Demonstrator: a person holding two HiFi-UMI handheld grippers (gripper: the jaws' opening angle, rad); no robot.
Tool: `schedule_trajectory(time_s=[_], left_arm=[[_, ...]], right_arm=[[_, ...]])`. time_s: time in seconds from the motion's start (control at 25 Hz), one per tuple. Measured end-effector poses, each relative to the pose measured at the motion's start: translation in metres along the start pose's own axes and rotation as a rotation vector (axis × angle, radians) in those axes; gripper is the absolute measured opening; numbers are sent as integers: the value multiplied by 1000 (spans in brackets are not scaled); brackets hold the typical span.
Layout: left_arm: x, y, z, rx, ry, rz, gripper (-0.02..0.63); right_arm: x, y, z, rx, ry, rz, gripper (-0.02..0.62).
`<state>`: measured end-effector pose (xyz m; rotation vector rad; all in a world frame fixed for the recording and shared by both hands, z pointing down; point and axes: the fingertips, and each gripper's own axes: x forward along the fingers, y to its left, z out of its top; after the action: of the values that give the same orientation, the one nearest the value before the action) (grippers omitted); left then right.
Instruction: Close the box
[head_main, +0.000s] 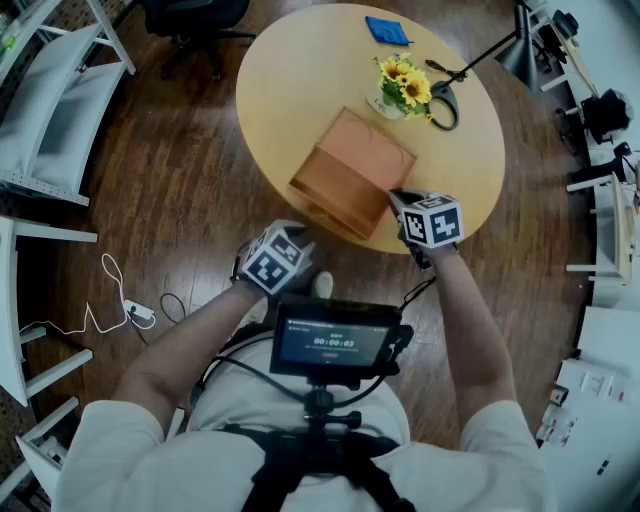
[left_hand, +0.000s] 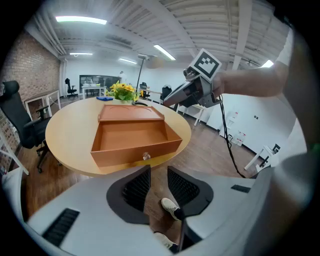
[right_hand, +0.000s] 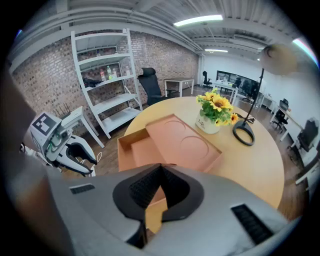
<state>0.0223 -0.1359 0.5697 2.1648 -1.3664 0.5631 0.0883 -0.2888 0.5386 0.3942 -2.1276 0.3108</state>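
Observation:
A shallow orange-brown box (head_main: 365, 150) lies on the round wooden table (head_main: 290, 80), its drawer (head_main: 322, 198) pulled out toward me with a small knob (left_hand: 146, 156) on the front. My right gripper (head_main: 397, 200) is shut and empty, its tips at the drawer's right front corner; whether they touch it I cannot tell. In the right gripper view the shut jaws (right_hand: 160, 169) lie over the drawer's (right_hand: 131, 150) near side. My left gripper (head_main: 298, 240) hangs off the table's near edge, below the drawer front, jaws (left_hand: 158, 171) slightly open with only floor between.
A pot of sunflowers (head_main: 403, 88), a black lamp with a ring base (head_main: 446, 106) and a blue cloth (head_main: 387, 30) sit behind the box. White shelving (head_main: 50, 100) stands at left, a black chair (head_main: 190, 25) beyond the table, and a white cable (head_main: 115, 295) on the floor.

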Motion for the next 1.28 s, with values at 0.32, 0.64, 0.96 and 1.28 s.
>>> schedule_trajectory(time_s=[0.32,0.64,0.96,1.28], left_arm=[[59,15,6,-110,-8,102,127],[76,31,3,-142,16,214,129],[89,36,8,-140,35,249,77],[122,58,44,-130,13,265,72]], right_arm=[[55,-75,28,-171,121,37,3],[79,-76,25,-231,160,131,3],[78,-69,24,-236,162,163,3],[82,-70,21,-281,191,166,3]])
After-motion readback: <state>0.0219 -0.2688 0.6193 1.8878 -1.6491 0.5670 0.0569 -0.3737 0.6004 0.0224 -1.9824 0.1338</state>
